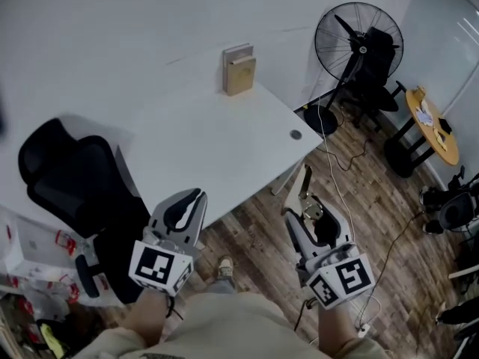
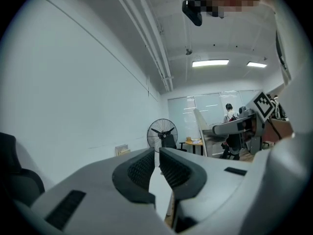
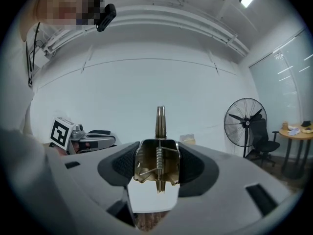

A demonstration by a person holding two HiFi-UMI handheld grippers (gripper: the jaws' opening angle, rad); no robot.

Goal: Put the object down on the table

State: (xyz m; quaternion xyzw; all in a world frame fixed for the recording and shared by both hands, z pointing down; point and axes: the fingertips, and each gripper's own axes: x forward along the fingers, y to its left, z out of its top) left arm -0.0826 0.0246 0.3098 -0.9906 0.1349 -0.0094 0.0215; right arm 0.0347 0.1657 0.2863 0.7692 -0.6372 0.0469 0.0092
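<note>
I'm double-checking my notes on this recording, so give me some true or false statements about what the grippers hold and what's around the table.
1. The right gripper is closed on a metal spring clip. True.
2. The left gripper grips a book. False: its jaws stand a narrow gap apart with nothing between them. The two book-like items stand upright at the far side of the table.
3. The fan stands on the table. False: it stands on the wooden floor beside the table.
4. In the head view, a black office chair sits at the table's left. True.
</note>
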